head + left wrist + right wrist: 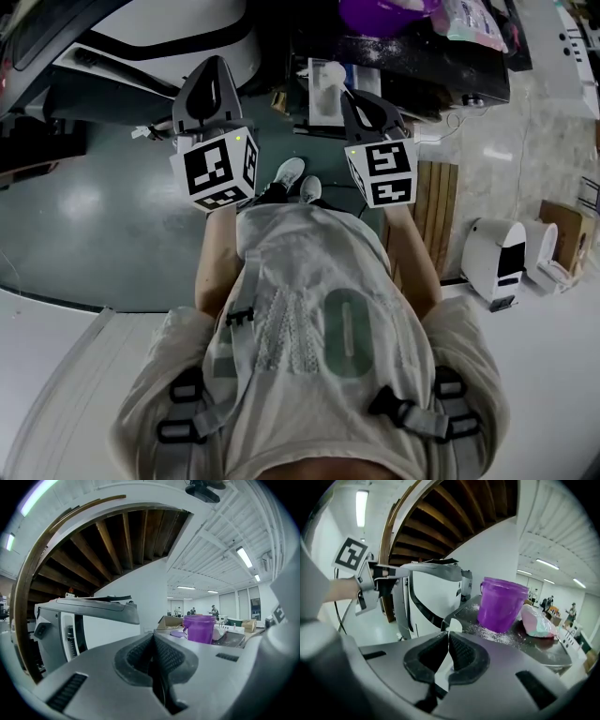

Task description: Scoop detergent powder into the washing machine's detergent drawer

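Observation:
My right gripper [361,111] [448,635] is shut on a white scoop [328,80] [453,626], whose bowl pokes out past the jaws at the corner of a black table [534,646]. A purple bucket [502,603] [380,14] [200,627] stands on that table with spilled powder [487,632] around it. A pink and teal detergent bag [539,620] [469,21] lies beside the bucket. To the left stands the white washing machine [169,37] [426,597] [84,620]. My left gripper [214,89] [153,637] is held in front of it, shut and empty. No detergent drawer is clearly visible.
A curved wooden staircase [93,541] arches overhead. In the head view, wooden slats [436,211], white small appliances [497,258] and a cardboard box [562,234] sit on the floor at the right. The person's shoes [295,178] stand on grey-green floor.

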{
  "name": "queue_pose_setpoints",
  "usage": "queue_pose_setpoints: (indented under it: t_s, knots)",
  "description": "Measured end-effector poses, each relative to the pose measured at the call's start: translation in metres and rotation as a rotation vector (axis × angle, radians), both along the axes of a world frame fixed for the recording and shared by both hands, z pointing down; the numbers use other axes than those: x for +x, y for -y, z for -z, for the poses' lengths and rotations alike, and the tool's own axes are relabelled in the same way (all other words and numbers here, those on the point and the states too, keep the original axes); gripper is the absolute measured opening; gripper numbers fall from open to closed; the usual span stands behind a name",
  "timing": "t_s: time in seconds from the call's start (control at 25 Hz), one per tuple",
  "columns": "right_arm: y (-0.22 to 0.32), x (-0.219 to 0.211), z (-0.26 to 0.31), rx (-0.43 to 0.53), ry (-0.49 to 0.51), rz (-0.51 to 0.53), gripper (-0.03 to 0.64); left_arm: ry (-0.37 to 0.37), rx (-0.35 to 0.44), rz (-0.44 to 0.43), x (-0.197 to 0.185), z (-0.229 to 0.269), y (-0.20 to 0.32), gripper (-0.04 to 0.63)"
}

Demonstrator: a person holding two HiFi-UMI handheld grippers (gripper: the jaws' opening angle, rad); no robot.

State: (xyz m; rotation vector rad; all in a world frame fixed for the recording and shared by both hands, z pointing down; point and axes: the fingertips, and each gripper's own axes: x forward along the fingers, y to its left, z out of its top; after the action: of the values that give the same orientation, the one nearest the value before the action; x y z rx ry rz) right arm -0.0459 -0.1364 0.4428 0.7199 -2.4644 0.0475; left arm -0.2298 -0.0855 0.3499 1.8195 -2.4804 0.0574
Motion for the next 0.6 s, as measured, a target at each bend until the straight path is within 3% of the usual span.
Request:
queue_pose_setpoints:
  t_s: [0.2,0.6]
  knots:
    - [0.000,-0.001,-0.009,0.129,-0.157,0.071,0.009,-0.007,-0.006,0.012,-0.002,-0.004,-0.002,0.020]
    - [-0.004,-0.003,-0.030,0.525,-0.548,0.304,0.009,-0.017,-0.022,0.029,-0.004,-0.013,-0.003,0.020]
